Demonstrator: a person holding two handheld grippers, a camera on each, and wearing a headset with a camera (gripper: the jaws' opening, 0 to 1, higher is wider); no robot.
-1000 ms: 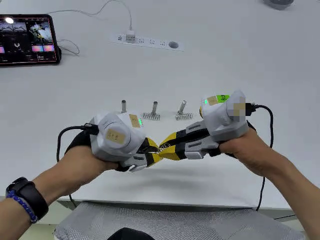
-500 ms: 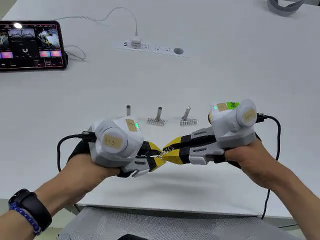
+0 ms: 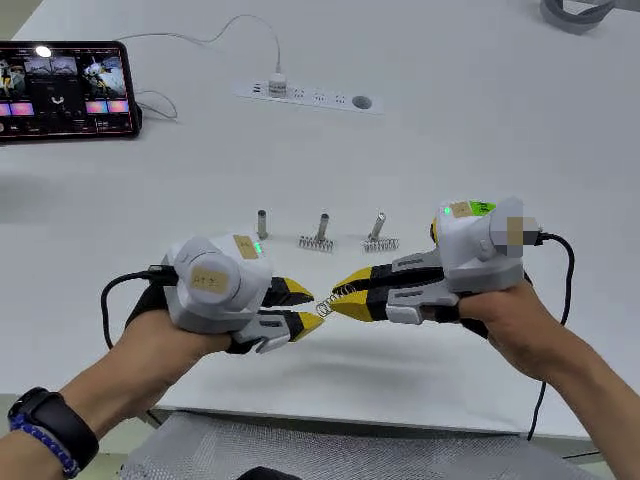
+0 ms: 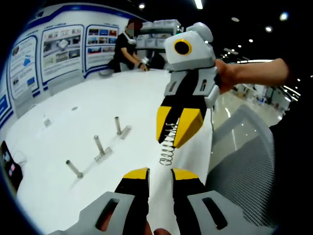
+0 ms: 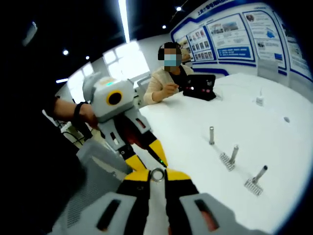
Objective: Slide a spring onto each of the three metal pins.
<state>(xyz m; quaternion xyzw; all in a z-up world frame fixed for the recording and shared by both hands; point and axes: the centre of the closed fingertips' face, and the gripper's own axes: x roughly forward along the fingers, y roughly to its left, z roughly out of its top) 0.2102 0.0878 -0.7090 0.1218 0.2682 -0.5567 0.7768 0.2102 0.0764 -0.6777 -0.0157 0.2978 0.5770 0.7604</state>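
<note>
Three metal pins stand in a row on the white table: left pin (image 3: 262, 222), middle pin (image 3: 323, 226), right pin (image 3: 379, 226). A spring (image 3: 316, 242) lies at the middle pin's foot and another spring (image 3: 380, 244) at the right pin's foot. My right gripper (image 3: 340, 298) is shut on one end of a third spring (image 3: 341, 293), which juts toward my left gripper (image 3: 305, 305). The left gripper view has that spring (image 4: 167, 147) hanging from the right gripper (image 4: 178, 127), just beyond my open left gripper (image 4: 160, 174). Seen end-on, the spring (image 5: 157, 175) sits in my right gripper (image 5: 157, 176).
A tablet (image 3: 65, 78) lies at the far left and a power strip (image 3: 310, 97) at the back. The table's front edge (image 3: 350, 405) runs just below both hands, over a grey mesh chair (image 3: 300, 450). A person (image 5: 168, 81) sits at a laptop (image 5: 198, 87) across the table.
The two grippers' tips met on the spring before. Now my left gripper has opened and drawn back to the left, and the spring stays in the right gripper.
</note>
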